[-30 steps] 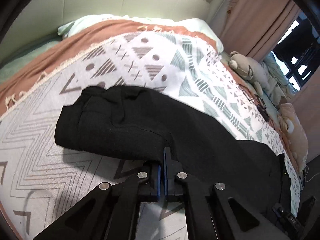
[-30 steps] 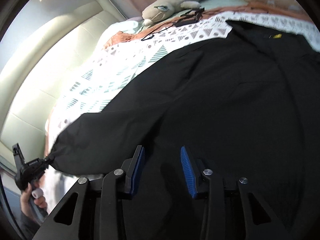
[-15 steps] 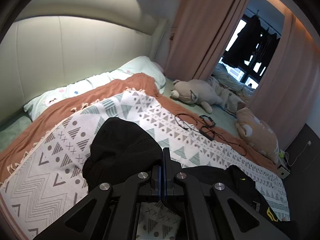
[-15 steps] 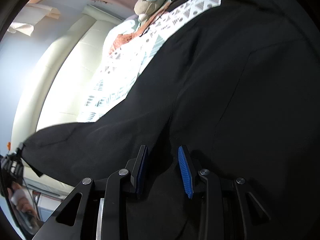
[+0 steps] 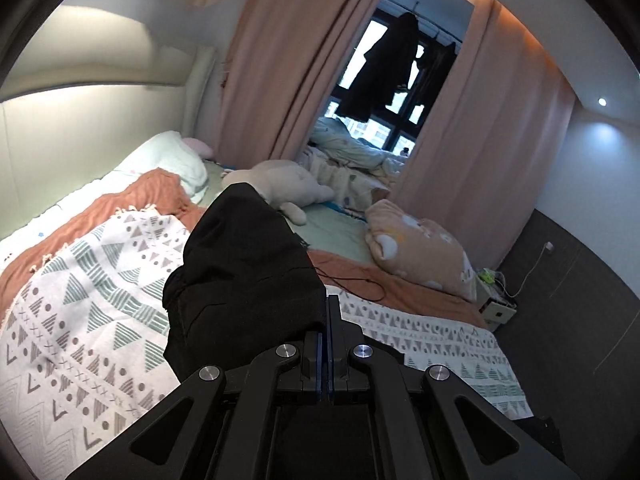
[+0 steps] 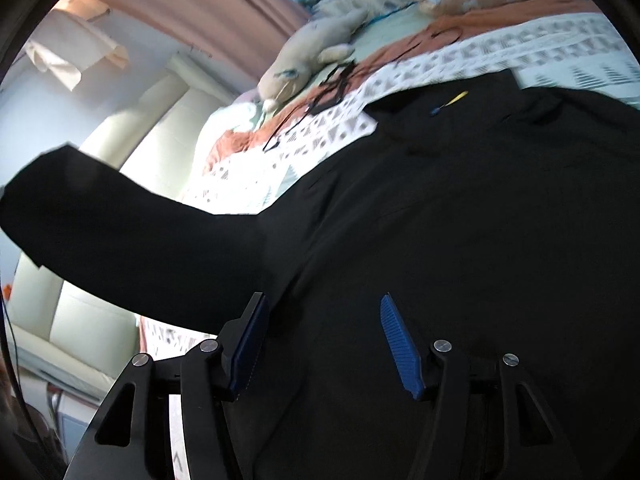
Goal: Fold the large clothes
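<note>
Your left gripper (image 5: 325, 320), clamped on the black garment's sleeve (image 5: 244, 264), has lifted it off the patterned blanket (image 5: 80, 312); your right gripper (image 6: 320, 340) has just been opening, empty above the garment's body (image 6: 460, 220). Sleeve fold underway.

Black garment (image 6: 460, 220), white geometric-patterned blanket (image 5: 80, 312)

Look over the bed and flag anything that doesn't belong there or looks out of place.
A tangle of black cables lies loose on the patterned blanket beside the grey plush toy, just past the black garment's edge. It could snag during folding. Nothing looks spilled or damaged.
</note>
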A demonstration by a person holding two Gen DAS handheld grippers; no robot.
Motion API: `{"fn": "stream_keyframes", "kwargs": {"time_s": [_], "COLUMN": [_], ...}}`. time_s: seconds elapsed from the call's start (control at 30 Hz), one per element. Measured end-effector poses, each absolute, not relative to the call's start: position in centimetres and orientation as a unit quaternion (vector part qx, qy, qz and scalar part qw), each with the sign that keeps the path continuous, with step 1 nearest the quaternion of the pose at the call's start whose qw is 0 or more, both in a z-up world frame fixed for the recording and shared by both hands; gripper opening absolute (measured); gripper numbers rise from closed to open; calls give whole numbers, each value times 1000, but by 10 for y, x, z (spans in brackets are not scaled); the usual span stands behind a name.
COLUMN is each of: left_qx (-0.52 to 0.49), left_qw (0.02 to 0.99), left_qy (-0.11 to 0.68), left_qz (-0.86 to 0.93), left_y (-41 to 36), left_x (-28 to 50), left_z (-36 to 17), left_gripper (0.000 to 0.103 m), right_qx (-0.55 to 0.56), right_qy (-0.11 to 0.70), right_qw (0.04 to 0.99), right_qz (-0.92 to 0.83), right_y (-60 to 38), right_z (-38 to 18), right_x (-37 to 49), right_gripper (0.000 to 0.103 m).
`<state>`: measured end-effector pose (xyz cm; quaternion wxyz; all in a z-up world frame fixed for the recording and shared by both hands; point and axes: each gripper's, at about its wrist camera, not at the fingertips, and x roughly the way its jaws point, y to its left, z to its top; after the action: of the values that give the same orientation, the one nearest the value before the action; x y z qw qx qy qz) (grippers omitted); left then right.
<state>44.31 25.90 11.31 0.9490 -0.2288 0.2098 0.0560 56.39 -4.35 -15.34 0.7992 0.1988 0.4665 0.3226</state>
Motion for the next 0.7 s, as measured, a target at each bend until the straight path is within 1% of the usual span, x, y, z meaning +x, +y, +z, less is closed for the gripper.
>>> {"fn": "stream_keyframes", "kwargs": {"time_s": [0.07,0.13,0.17,0.43,0.7], "left_qx": [-223,-219,-218,-217,-230], "left_qw": [950,950,949,937,920], "left_qy": [214,221,227,270,305], "left_qz": [33,14,5,-52,-85], "left_y": [234,214,202,136,95], "left_x": [455,465,471,511,564], "left_z": [117,117,115,74,30], "left_gripper": [0,0,0,0,0], "right_qx": [205,202,203,226,233], "right_qy": [458,456,456,453,471], "right_qw": [808,815,819,831,831], "right_qz": [309,294,284,229,180], "right_y": [-67,-91,-105,-180,-215], "right_z": [-149,-147,-145,-161,-186], "right_x": [562,554,551,552,577], "right_gripper": [60,66,67,68,68]}}
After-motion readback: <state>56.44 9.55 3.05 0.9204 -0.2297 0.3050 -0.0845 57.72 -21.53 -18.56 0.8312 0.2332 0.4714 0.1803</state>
